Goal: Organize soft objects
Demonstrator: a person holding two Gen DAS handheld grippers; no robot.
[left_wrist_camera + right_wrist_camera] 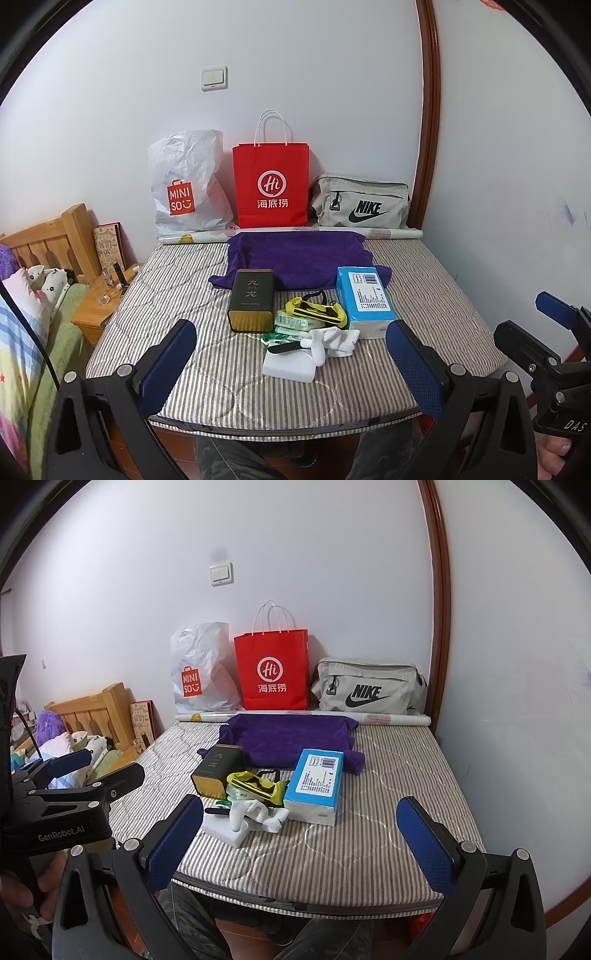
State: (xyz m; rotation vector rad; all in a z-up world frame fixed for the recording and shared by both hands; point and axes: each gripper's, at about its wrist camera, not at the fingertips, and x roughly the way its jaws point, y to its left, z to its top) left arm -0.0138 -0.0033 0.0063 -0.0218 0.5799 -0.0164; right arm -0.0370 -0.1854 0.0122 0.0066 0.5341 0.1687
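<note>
Both tools empty, jaws spread: left gripper point(291, 354) and right gripper point(301, 836) hover at frame bottom; soft pile, white socks point(334, 341) touching yellow cloth point(317, 312), sits frame centre on striped mattress point(207, 295); approach low, pinch one sock only.

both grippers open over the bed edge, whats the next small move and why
Probably ease the right gripper forward toward the white socks, with its jaws kept wide. Both it and the left gripper are empty and short of the pile, and the socks lie on top at the pile's near edge, soft and unobstructed.
</note>
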